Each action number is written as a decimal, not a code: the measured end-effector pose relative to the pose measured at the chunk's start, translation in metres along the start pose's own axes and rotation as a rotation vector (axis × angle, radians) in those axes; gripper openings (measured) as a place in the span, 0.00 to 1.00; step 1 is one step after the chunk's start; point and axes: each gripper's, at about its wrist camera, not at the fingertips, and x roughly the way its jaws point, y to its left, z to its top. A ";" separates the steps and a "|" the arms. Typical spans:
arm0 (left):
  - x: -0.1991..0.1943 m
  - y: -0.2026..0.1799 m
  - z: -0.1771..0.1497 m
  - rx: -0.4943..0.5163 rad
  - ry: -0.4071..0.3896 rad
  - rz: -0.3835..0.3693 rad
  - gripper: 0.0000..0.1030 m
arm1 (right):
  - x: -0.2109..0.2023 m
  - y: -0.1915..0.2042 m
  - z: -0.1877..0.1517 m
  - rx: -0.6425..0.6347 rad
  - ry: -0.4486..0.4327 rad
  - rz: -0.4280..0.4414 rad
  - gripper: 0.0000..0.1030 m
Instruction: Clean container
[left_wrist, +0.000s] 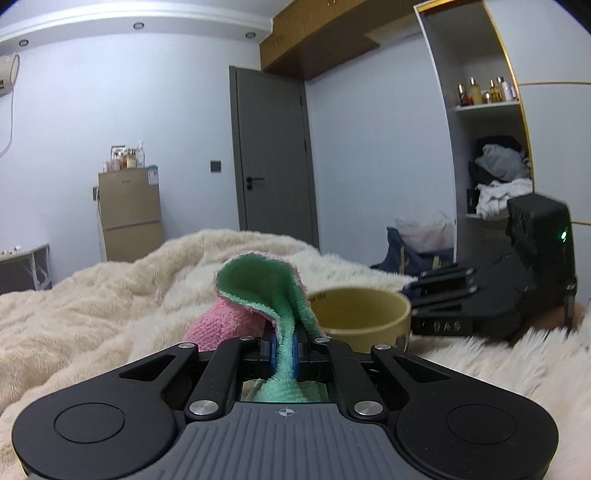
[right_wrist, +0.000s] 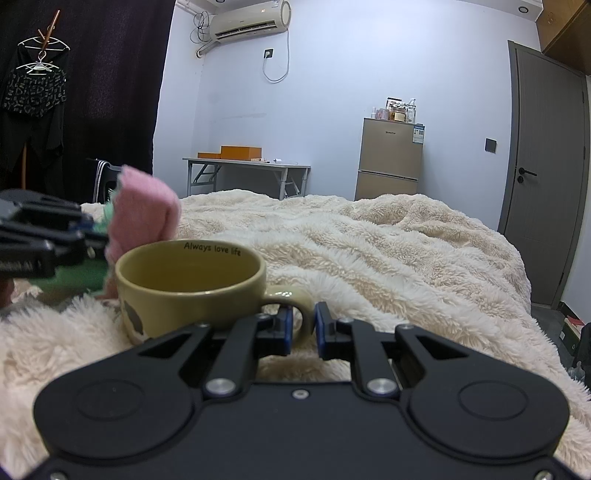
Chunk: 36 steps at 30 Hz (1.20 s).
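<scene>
Left tongs clamped on cloth beside mug; right tongs seemingly open around handle.

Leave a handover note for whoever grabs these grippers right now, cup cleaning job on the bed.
Left gripper: shut on the pink and green cloth, held up just left of the mug, not touching it as far as the views show.
Right gripper: pads astride the mug's handle, with a gap showing, so it reads as open, not clamped.
Mug: yellow, upright on the fluffy cream blanket, between the two grippers.
Done: cloth picked up, right gripper lined up on the handle.
Left: close on the handle to steady the mug, then probably wipe the inside and rim with the cloth.
</scene>
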 end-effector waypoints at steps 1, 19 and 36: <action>0.000 0.000 0.000 0.001 0.000 0.000 0.04 | 0.000 0.000 0.000 0.000 0.001 0.000 0.13; 0.024 0.007 -0.020 -0.014 0.115 -0.020 0.04 | -0.001 0.001 -0.001 -0.005 0.001 -0.001 0.13; 0.003 0.003 0.001 -0.015 0.017 -0.016 0.04 | 0.002 0.000 0.000 -0.001 0.002 -0.001 0.13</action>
